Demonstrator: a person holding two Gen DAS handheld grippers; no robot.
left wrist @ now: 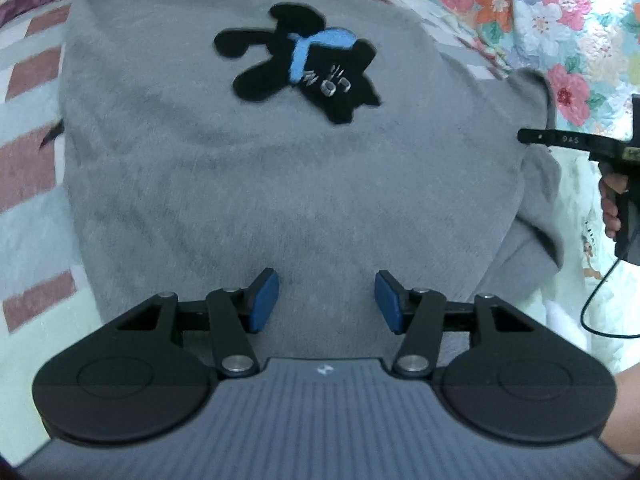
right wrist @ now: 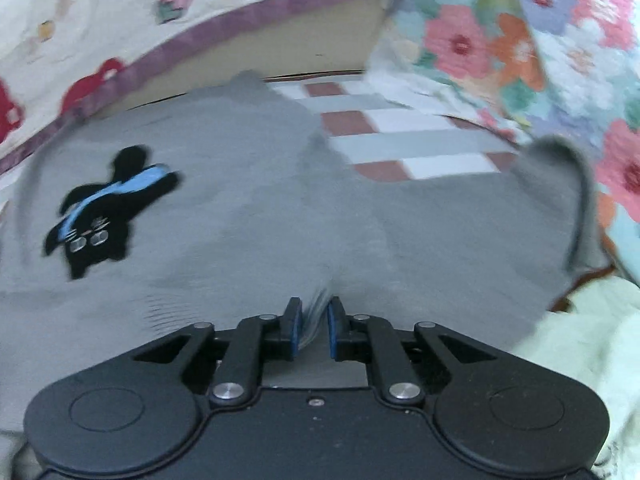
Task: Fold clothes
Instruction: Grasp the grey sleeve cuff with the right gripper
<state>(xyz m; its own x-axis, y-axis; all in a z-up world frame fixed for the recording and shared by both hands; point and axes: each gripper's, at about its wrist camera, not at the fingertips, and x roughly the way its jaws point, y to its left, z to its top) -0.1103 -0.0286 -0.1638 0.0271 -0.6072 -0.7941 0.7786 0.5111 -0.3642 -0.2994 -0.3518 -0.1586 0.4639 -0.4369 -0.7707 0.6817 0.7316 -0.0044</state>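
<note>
A grey sweater (left wrist: 224, 184) is marked with a black cat motif (left wrist: 304, 68) wearing a light blue scarf (left wrist: 316, 46). The bedsheet (right wrist: 404, 144) is checked in brown, white and grey, and the quilt (left wrist: 560, 28) is flowered in pink and orange.

Checked bedsheet (left wrist: 24, 168), floral quilt (left wrist: 560, 32) — strawberry-print fabric (right wrist: 80, 20), purple-edged

Grey sweater (left wrist: 248, 184) on checked bedsheet (left wrist: 28, 168)
</note>
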